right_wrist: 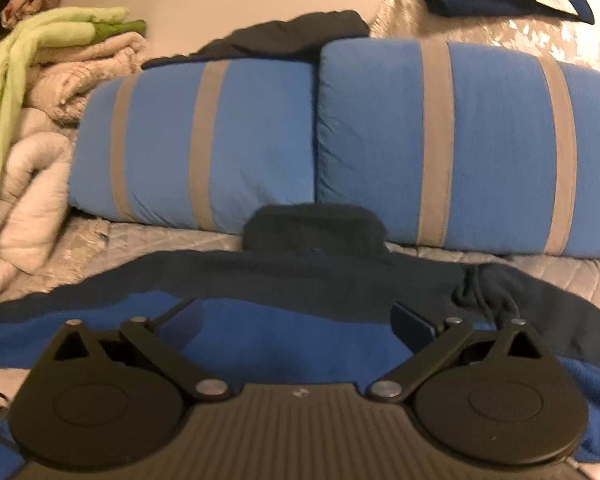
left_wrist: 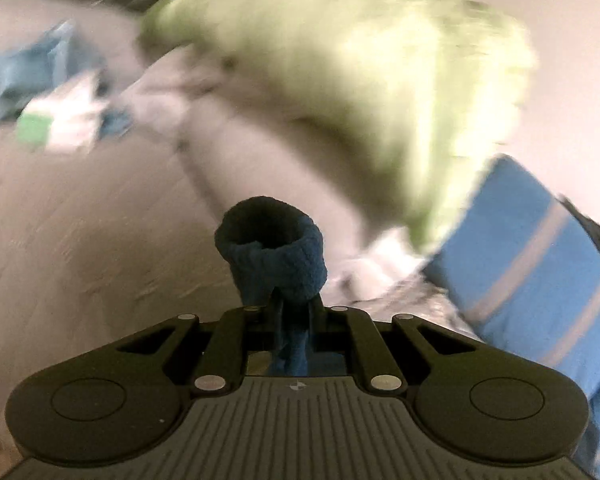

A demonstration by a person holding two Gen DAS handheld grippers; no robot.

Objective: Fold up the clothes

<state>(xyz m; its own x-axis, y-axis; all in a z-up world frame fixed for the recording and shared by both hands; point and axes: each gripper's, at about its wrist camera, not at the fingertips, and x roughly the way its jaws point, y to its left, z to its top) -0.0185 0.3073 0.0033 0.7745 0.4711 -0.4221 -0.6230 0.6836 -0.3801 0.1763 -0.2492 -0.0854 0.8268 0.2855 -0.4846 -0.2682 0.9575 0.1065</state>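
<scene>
The bed [right_wrist: 560,276], covered by a pale quilted spread, carries everything seen. Two blue pillows with grey stripes [right_wrist: 260,136] are stood along its head edge, and a heap of cream and green bedding [right_wrist: 40,92] is piled at the head corner on the left of the right wrist view, presumably to keep the middle free for folding.

The blue fleece garment [right_wrist: 284,340] is spread flat across the middle of the bed, its dark collar [right_wrist: 314,228] towards the pillows; a dark drawcord is seen bunched on its right side. Such a flat lay suits folding.

The right gripper [right_wrist: 296,320] is held low over the garment's chest, fingers set wide apart, nothing between them.

The left gripper [left_wrist: 290,304] is clamped on a blue cuff [left_wrist: 270,244], judged a sleeve end of the same garment and lifted clear of the spread. The left view is blurred; its background is not reliably read.
</scene>
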